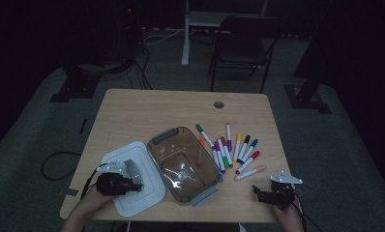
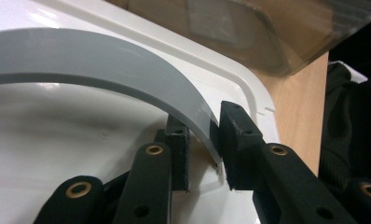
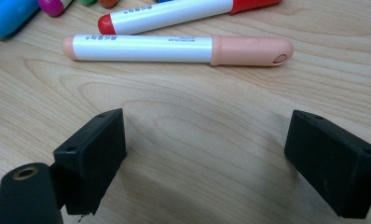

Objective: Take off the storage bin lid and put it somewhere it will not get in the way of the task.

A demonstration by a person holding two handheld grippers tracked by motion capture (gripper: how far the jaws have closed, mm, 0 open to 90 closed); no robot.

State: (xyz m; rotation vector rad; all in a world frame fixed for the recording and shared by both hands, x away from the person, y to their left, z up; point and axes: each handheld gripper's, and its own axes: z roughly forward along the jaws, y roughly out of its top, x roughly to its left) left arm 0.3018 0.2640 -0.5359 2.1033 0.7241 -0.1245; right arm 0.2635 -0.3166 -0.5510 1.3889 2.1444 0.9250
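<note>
Gripping the grey handle [image 2: 127, 70] of the white lid [image 1: 132, 181], the left gripper [image 1: 132, 183] sits at the lower left of the high view, where the lid lies flat on the wooden table [image 1: 147, 111] just beside the clear brown container [image 1: 183, 162]. In the left gripper view the grey handle arches from the upper left of the frame down to the lower middle, and its end passes between the two black jaws, whose pads press on it from either side; the jaws stand nearly together, with only the thin handle between them. Behind them the white lid spreads across the left of the frame, its raised rim runs toward the upper right, and the brown container's wall shows at the top. The right gripper [image 1: 264, 193] rests at the lower right of the high view, apart from the row of markers [image 1: 229, 150] that lie fanned out in the middle right of the table. In the right gripper view its jaws stand wide apart over bare wood and hold nothing; a peach-capped marker [image 3: 174, 48] lies across the upper part of that frame, well clear of the pads [image 3: 92, 154], with a red-capped marker [image 3: 183, 11] just above it and a blue cap at the upper left corner.
</note>
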